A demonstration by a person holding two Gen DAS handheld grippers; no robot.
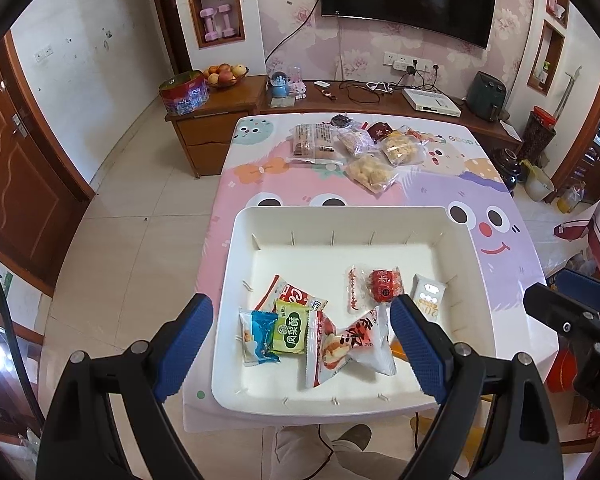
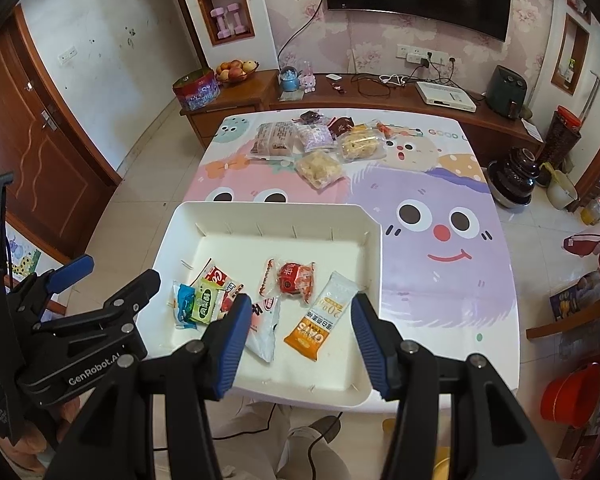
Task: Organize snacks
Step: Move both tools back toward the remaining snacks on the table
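Note:
A white tray (image 1: pixel 340 214) (image 2: pixel 268 208) sits on the near end of the table. In it lie a blue packet (image 1: pixel 256 336), a green packet (image 1: pixel 292 332), a red-and-white packet (image 1: pixel 296 294), a large white-and-red bag (image 1: pixel 348 344), a red round snack (image 1: pixel 384 284) (image 2: pixel 294 280) and an orange-and-white bar (image 2: pixel 324 316). My left gripper (image 1: pixel 302 340) hovers wide open over the tray's left packets, touching none. My right gripper (image 2: pixel 300 340) is open above the bar and the white bag (image 2: pixel 266 328). Several more bagged snacks (image 1: pixel 360 148) (image 2: pixel 320 144) lie at the table's far end.
The table wears a cartoon cloth (image 2: pixel 440 240). Behind it runs a wooden cabinet (image 1: pixel 380 100) with a fruit bowl (image 1: pixel 224 74) and a tin (image 1: pixel 184 94). A person's legs (image 1: pixel 332 452) show under the near edge. Tiled floor lies on the left.

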